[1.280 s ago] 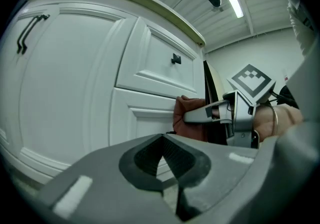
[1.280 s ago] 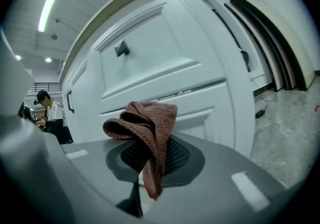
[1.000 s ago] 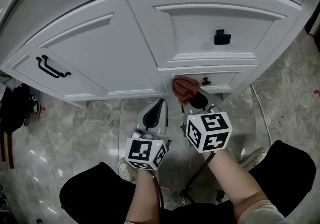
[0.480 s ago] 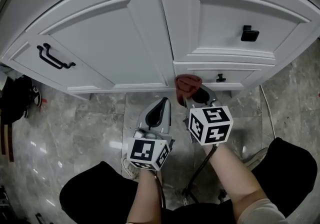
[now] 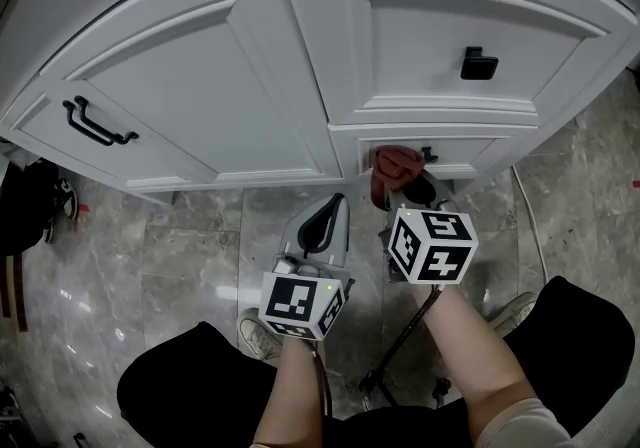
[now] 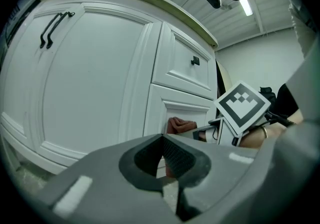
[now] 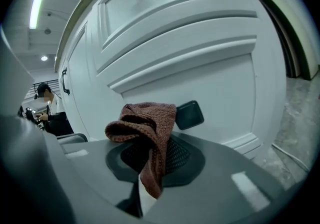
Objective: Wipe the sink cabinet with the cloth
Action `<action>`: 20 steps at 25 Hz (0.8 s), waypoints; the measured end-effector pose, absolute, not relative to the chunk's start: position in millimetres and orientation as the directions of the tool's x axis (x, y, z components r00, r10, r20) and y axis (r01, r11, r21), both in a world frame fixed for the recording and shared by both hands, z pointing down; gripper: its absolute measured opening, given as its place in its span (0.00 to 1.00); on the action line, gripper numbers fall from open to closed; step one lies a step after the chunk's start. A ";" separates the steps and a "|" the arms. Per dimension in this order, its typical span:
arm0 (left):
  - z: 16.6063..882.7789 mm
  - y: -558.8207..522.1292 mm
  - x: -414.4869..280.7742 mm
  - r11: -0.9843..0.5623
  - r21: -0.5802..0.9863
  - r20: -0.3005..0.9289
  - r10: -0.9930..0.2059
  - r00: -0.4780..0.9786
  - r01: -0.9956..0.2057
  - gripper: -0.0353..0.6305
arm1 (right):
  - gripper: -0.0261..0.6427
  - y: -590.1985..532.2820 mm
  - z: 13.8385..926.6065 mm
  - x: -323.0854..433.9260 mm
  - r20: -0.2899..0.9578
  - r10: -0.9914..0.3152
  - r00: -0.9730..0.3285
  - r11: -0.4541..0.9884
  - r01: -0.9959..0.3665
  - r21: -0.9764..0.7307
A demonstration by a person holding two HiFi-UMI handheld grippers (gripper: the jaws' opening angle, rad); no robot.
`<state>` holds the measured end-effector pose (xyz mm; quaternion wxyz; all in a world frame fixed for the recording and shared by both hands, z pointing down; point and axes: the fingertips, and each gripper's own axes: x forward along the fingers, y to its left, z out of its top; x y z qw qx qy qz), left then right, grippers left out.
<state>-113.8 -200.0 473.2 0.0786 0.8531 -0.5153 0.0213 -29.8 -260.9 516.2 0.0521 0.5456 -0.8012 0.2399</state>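
A reddish-brown knitted cloth (image 7: 147, 133) is pinched in my right gripper (image 7: 150, 168), whose jaws are shut on it. In the head view the cloth (image 5: 393, 168) presses against the lower drawer front of the white sink cabinet (image 5: 280, 86), just left of the small black knob (image 5: 429, 153). The same knob (image 7: 189, 114) sits right beside the cloth in the right gripper view. My left gripper (image 5: 322, 224) hangs lower, to the left of the right one, over the floor; its jaws are shut and hold nothing. The left gripper view also shows the cloth (image 6: 179, 126) on the drawer.
The cabinet has a door with a black bar handle (image 5: 96, 123) at left and an upper drawer with a square black knob (image 5: 478, 63). Grey marble floor (image 5: 170, 266) lies below. A dark bag (image 5: 30, 206) sits at far left. A thin cable (image 5: 530, 226) runs along the floor at right.
The right gripper has carried the cloth to the right along the lower drawer front, from its left edge to beside the knob. The left gripper has stayed much where it was.
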 end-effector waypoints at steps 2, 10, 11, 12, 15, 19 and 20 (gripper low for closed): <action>472.3 -201.9 -108.3 -0.465 0.112 0.113 -0.872 0.476 -0.878 0.05 | 0.16 -260.9 518.6 -21.5 0.349 -0.856 -0.382 0.256 -0.899 -0.356; 464.1 -207.5 -72.0 -0.518 0.113 0.091 -0.844 0.528 -0.848 0.05 | 0.16 -246.9 505.2 -1.9 0.358 -0.847 -0.393 0.240 -0.883 -0.402; 461.8 -208.4 -66.8 -0.524 0.115 0.085 -0.841 0.534 -0.844 0.05 | 0.16 -244.7 502.9 1.9 0.354 -0.848 -0.394 0.249 -0.887 -0.389; 459.7 -209.3 -61.7 -0.530 0.117 0.078 -0.838 0.539 -0.840 0.05 | 0.16 -242.6 500.7 6.0 0.349 -0.851 -0.393 0.254 -0.889 -0.380; 456.4 -211.1 -45.1 -0.549 0.119 0.069 -0.826 0.559 -0.827 0.05 | 0.16 -238.2 494.2 23.1 0.317 -0.869 -0.380 0.237 -0.882 -0.407; 454.5 -212.3 -24.9 -0.579 0.120 0.066 -0.806 0.588 -0.807 0.05 | 0.16 -243.0 488.9 48.2 0.295 -0.885 -0.359 0.207 -0.873 -0.442; 453.2 -212.9 -21.7 -0.584 0.119 0.064 -0.802 0.593 -0.803 0.05 | 0.16 -245.4 488.8 51.4 0.298 -0.884 -0.360 0.211 -0.876 -0.433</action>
